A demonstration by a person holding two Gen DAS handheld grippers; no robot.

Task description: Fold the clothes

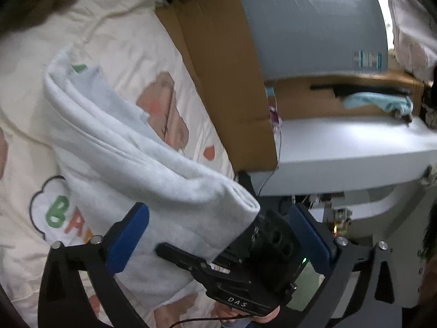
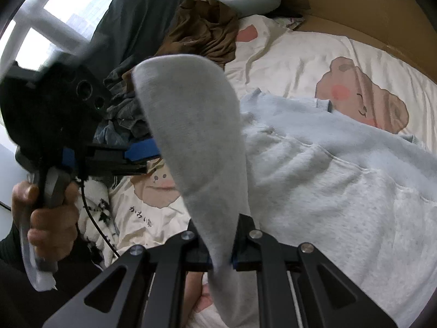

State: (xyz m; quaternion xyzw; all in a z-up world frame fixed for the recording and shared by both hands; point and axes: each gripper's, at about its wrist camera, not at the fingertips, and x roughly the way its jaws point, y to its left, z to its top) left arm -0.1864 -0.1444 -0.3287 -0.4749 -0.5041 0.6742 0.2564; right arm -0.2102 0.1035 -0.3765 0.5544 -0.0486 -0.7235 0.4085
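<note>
Cream bedding [image 2: 314, 54] printed with cartoon bears covers the surface under both of your tools; brown cardboard [image 1: 218, 68] runs along its far edge, and a grey-blue shelf unit [image 1: 341, 142] stands beyond that in the left wrist view.

Your left gripper [image 1: 218, 235] stands wide apart, its blue pads [image 1: 128, 237] on either side of the scene and pressing on nothing. A folded roll of the pale garment [image 1: 131, 147] lies between and ahead of them, its end just over the body of the other tool. From the right wrist camera the same left gripper [image 2: 139, 155] shows side-on, held by your left hand [image 2: 46, 213], a black cable trailing from it.

Your right gripper [image 2: 221, 257] is closed tight on a light grey sock [image 2: 196, 125]. The pads pinch it low down; the sock stands up from them, broad and curved, blocking the middle of the view.

Behind the sock, the pale grey-white sweatshirt [image 2: 341, 177] lies spread on the bedding to the right, its ribbed edge toward the far side.

Far left: a heap of dark clothes [image 2: 123, 120], a brown garment [image 2: 204, 27] above it, and a window [image 2: 41, 22].
</note>
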